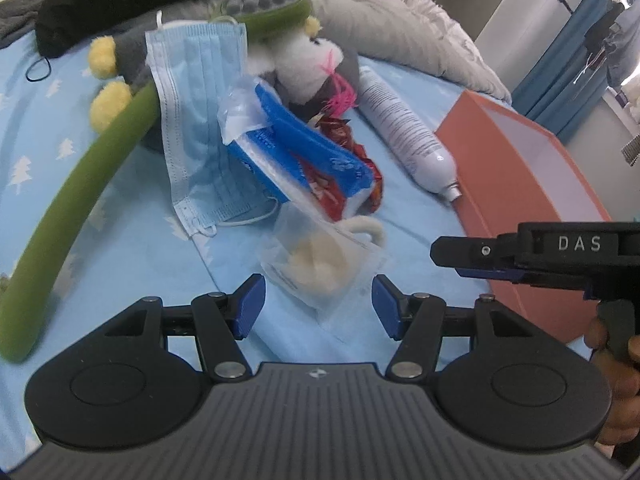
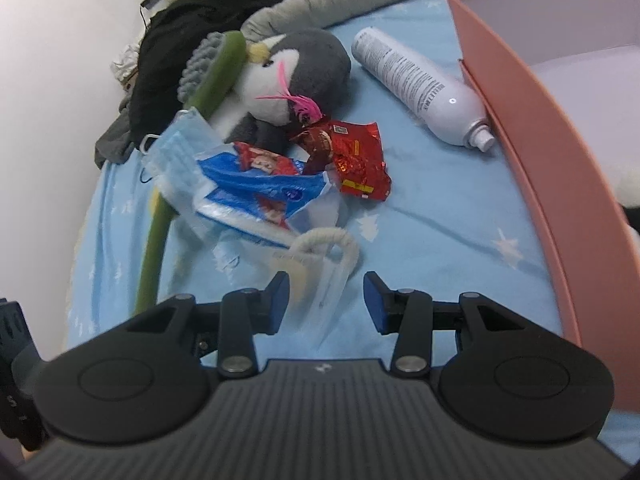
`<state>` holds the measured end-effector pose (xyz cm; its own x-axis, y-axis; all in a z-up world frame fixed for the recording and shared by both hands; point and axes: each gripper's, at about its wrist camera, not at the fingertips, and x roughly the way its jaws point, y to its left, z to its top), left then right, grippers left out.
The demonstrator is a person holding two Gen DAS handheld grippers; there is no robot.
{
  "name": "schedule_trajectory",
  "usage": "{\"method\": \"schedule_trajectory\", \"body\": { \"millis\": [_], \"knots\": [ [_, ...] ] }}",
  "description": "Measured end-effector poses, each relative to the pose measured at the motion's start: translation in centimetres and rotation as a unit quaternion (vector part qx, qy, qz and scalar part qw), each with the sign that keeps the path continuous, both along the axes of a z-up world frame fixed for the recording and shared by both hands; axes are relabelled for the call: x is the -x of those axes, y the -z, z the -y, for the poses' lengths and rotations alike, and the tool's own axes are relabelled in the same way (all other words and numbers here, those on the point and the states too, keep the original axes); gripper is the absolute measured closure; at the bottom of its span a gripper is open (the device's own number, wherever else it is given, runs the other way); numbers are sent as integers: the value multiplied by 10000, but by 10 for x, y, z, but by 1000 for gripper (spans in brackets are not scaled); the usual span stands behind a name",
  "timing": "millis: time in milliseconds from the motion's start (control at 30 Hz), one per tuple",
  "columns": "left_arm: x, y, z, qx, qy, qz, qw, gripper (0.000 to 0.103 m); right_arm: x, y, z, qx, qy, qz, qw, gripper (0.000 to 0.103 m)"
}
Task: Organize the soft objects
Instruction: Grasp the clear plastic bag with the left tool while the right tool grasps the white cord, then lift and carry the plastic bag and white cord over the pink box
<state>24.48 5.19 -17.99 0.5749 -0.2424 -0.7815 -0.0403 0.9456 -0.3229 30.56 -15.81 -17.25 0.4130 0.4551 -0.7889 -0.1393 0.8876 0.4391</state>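
A clear plastic bag with a cream cord [image 1: 320, 264] lies on the blue bedsheet just ahead of my open, empty left gripper [image 1: 318, 306]. In the right wrist view the same bag [image 2: 320, 276] lies between the tips of my open right gripper [image 2: 326, 300], not gripped. Beyond it lie a blue tissue pack [image 1: 296, 148] [image 2: 256, 196], a blue face mask [image 1: 200, 120] [image 2: 180, 152], a red snack wrapper [image 2: 352, 156] and a grey-white plush penguin [image 1: 312, 60] [image 2: 292, 68].
An open orange box [image 1: 520, 168] [image 2: 532, 120] stands on the right. A white spray can [image 1: 404, 124] [image 2: 420, 80] lies beside it. A long green-handled brush [image 1: 80, 196] [image 2: 188, 136] lies on the left. Black clothing [image 1: 120, 0] and a grey quilt [image 1: 400, 24] lie behind.
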Motion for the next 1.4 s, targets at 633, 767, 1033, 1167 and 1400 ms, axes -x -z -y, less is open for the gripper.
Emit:
{"method": "schedule_trajectory", "body": {
  "millis": [633,767,1033,1167,1400],
  "knots": [
    [-33,48,1,309,75,-284,9991,59,-59,67,-20,-72,-216,-561,9982,78],
    [-30,45,2,427,-25,-270,9987,74,-60,66,-24,-82,-320,-539,9980,89],
    [-16,32,-2,482,-156,-144,9986,88,-49,52,-21,51,-241,-385,9990,91],
    [-3,21,-5,451,-232,-50,9987,91,-35,42,-17,119,-204,-297,9993,91],
    [27,-1,-4,404,-343,86,9986,91,-4,17,-11,250,-152,-54,9996,91]
  ]
}}
